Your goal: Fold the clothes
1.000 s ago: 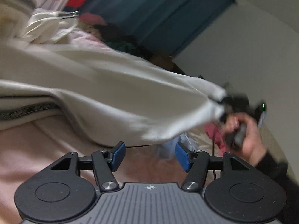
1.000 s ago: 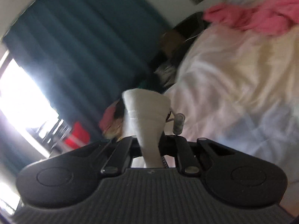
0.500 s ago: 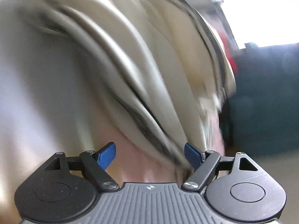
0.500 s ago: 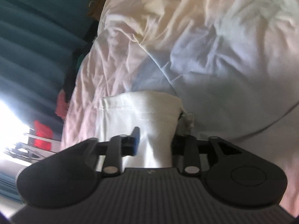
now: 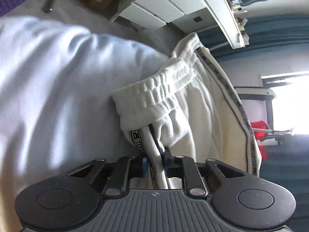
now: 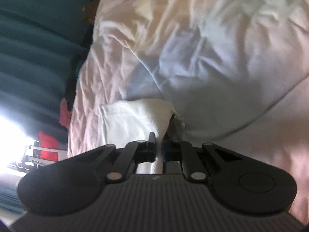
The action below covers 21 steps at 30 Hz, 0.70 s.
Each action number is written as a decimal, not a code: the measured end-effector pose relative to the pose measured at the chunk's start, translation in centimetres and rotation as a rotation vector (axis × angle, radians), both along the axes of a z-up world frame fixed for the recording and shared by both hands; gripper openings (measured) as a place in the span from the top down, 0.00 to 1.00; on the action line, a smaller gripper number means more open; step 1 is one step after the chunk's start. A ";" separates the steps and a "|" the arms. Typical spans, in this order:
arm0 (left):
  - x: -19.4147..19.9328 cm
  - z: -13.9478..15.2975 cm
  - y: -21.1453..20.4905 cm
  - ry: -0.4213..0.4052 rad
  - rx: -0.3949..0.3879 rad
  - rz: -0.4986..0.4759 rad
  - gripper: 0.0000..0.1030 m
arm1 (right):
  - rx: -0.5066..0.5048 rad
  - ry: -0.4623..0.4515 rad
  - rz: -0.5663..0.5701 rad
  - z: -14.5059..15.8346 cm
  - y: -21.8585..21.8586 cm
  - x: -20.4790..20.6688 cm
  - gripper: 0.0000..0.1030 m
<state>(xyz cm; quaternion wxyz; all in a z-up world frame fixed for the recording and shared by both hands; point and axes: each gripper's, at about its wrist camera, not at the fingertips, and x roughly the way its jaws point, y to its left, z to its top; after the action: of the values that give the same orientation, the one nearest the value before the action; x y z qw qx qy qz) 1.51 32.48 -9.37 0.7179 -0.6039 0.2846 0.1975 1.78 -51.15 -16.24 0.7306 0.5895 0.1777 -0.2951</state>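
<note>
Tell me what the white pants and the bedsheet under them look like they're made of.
White pants: likely soft matte cotton knit or fleece; the ribbed, gathered elastic waistband and thick folds suggest it, with woven lettered tape down the side seam. Bedsheet: thin woven fabric, maybe cotton, with fine sharp creases and a faint sheen; blur leaves this uncertain.

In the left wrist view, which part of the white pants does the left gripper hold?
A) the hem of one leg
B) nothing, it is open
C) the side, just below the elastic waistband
C: the left gripper is shut on the white pants, just below their ribbed waistband.
</note>
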 end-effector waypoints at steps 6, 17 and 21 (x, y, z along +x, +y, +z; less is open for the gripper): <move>-2.2 4.2 3.1 -0.033 0.058 -0.048 0.88 | -0.080 -0.066 -0.040 2.4 -0.2 -1.5 0.93; -7.6 3.4 7.4 0.089 0.170 -0.219 0.87 | -0.025 0.157 -0.157 3.1 2.9 -6.6 0.91; -5.9 3.6 6.1 0.099 0.301 -0.311 0.79 | -0.019 0.206 -0.154 3.1 3.3 -6.9 0.88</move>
<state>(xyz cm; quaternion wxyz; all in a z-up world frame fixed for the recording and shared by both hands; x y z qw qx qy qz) -4.43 38.56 -5.81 0.8069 -0.4282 0.3765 0.1543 -5.15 -47.88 -13.14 0.6891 0.5609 0.2032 -0.4113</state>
